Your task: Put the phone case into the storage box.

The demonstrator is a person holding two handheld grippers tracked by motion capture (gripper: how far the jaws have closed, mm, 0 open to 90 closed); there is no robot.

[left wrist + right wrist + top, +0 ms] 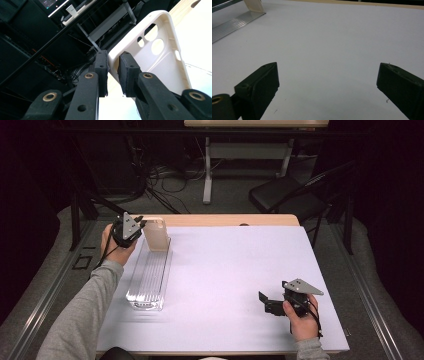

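Note:
A cream phone case [156, 234] stands upright at the far end of a long clear ribbed tray [150, 275] on the left of the table. My left gripper [141, 223] is shut on the case's top left edge. In the left gripper view the case [160, 57] shows its open inside and camera cutouts, with its rim pinched between the two black pads [101, 72] of my left gripper [113, 71]. My right gripper [262, 301] rests low at the table's front right, open, and the right gripper view has bare white surface between the jaws of my right gripper [327, 82].
The white table top [235, 265] spreads between the two hands. The tray [232, 25] and the foot of the case [254, 6] lie far off at the top left of the right gripper view. A black folding chair [282, 195] and a desk frame [207, 175] stand beyond the far edge.

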